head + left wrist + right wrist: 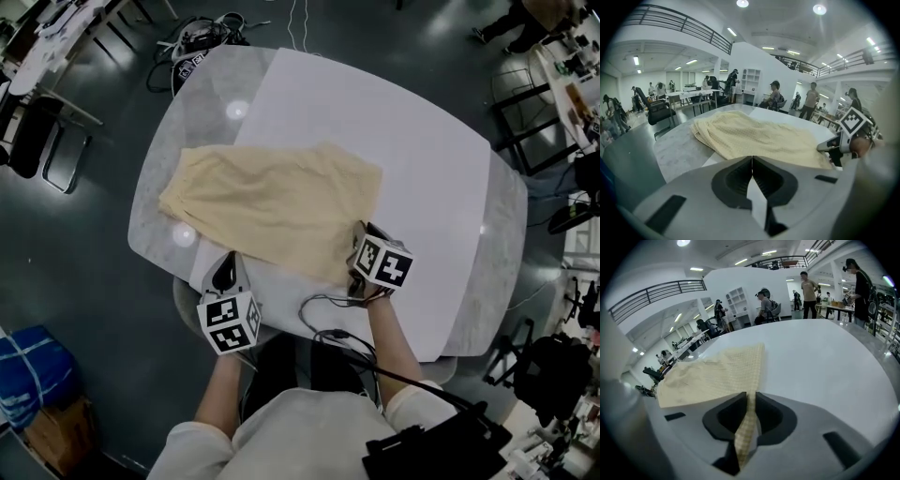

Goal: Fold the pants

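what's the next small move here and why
Probably open the left gripper and ease it onto the near edge of the pants: its jaws are together with no cloth between them, while the right gripper pinches the near right corner.

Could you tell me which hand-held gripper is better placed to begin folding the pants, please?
Probably the right hand-held gripper: its jaws pinch the near edge of the pants. The left hand-held gripper is shut on nothing, just short of them.

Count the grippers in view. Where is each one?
2. The left gripper is by the near-left edge of the pants, jaws together with no cloth between them. The right gripper is at the near-right corner, clamped on the fabric. None look hidden.
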`<control>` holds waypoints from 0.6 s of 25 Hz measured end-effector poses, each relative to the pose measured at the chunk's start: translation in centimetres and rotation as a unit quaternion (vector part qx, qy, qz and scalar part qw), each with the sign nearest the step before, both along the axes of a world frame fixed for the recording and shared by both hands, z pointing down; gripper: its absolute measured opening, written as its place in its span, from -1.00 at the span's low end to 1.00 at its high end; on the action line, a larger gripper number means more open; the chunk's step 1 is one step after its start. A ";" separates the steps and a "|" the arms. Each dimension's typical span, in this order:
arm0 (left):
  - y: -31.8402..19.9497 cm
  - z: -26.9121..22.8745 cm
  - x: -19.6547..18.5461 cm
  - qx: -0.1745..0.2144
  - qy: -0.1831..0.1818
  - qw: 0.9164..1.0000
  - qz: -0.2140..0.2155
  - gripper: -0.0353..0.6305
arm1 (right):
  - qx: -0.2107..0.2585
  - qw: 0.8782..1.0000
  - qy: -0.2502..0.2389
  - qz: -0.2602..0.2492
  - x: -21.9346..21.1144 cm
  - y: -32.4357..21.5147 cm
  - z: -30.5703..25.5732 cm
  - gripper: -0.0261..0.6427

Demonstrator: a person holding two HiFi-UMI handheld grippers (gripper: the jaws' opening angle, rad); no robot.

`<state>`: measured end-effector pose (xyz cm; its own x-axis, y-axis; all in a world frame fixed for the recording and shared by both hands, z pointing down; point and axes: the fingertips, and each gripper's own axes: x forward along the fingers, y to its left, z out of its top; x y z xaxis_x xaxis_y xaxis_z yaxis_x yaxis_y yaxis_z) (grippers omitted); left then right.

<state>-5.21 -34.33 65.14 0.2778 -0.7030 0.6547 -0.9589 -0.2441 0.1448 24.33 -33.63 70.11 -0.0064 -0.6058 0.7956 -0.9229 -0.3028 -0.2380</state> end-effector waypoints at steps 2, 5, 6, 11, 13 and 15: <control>-0.2 -0.1 -0.4 0.000 0.004 1.000 -0.004 -0.87 | -0.006 1.000 0.000 0.002 -0.3 -0.2 -0.2 -0.83; -0.5 -0.6 -1.3 0.002 0.009 1.000 -0.011 -0.87 | -0.009 1.000 0.013 0.000 -1.0 -0.5 -1.2 -0.90; -0.6 -0.9 -1.7 0.004 0.011 1.000 -0.014 -0.87 | -0.007 1.000 0.017 -0.003 -1.2 -0.5 -1.7 -0.90; -1.1 -2.2 -3.8 0.016 0.023 0.999 -0.034 -0.87 | 0.017 0.999 0.004 -0.029 -3.4 -1.9 -5.4 -0.90; -1.5 -2.4 -5.1 0.021 0.027 0.999 -0.042 -0.87 | 0.032 0.999 -0.005 -0.044 -5.1 -2.9 -6.9 -0.91; -1.6 -2.9 -6.5 0.027 0.029 0.998 -0.051 -0.87 | 0.044 0.997 -0.010 -0.061 -7.1 -4.0 -8.4 -0.91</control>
